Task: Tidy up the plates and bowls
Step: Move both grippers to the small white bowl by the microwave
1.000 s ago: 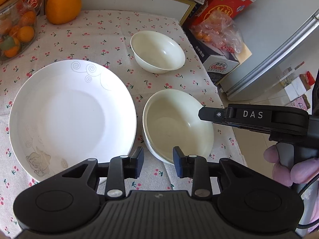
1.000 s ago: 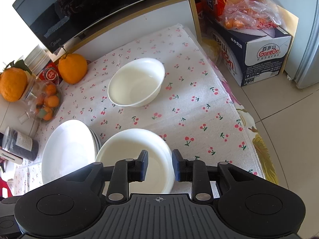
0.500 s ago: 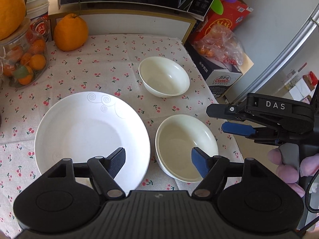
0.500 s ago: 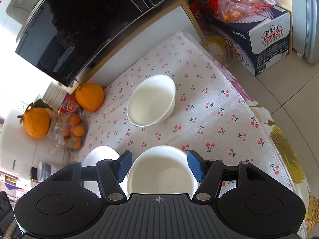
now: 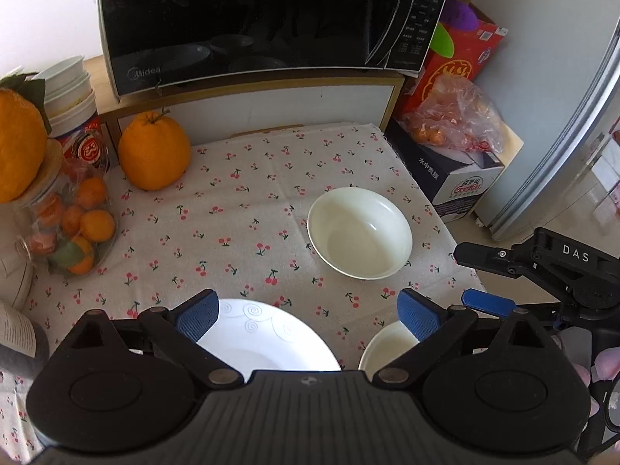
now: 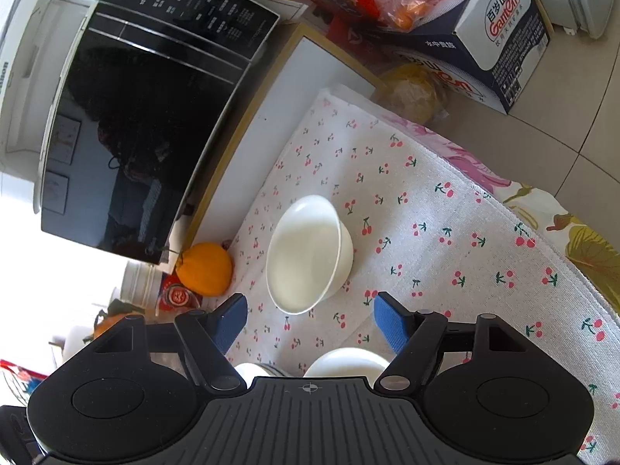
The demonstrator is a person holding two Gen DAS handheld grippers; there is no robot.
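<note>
Cherry-print tablecloth (image 5: pixel 240 209) spread below the black microwave (image 5: pixel 252 19); large orange (image 5: pixel 154 151) at the cloth's back left.

White plate (image 5: pixel 263 339), swirl-marked rim, sits near edge of cloth, close under the left gripper (image 5: pixel 306 316). Glazed, stiff, likely slick and breakable; judged heaviest piece here. Best taken at the rim, one pad above, one below.

Far bowl (image 5: pixel 360 232) stands upright, mid-right on the cloth, well apart from the plate. Near bowl (image 5: pixel 387 348) just right of the plate, mostly hidden behind the gripper body. Both look like light ceramic with thin lips; pinch across the wall at the rim, gently.

Left gripper: jaws have just been opening, now spread wide, nothing between the pads. Right gripper (image 6: pixel 310 319): jaws likewise just opening, empty, framing the far bowl without touching it.

Against the earlier views: both grippers were nearly closed over the near bowl; now both have pulled back and tilted up, so the microwave fills the top and the near bowl has slid to the bottom edge. Dishes themselves appear unmoved.
</note>
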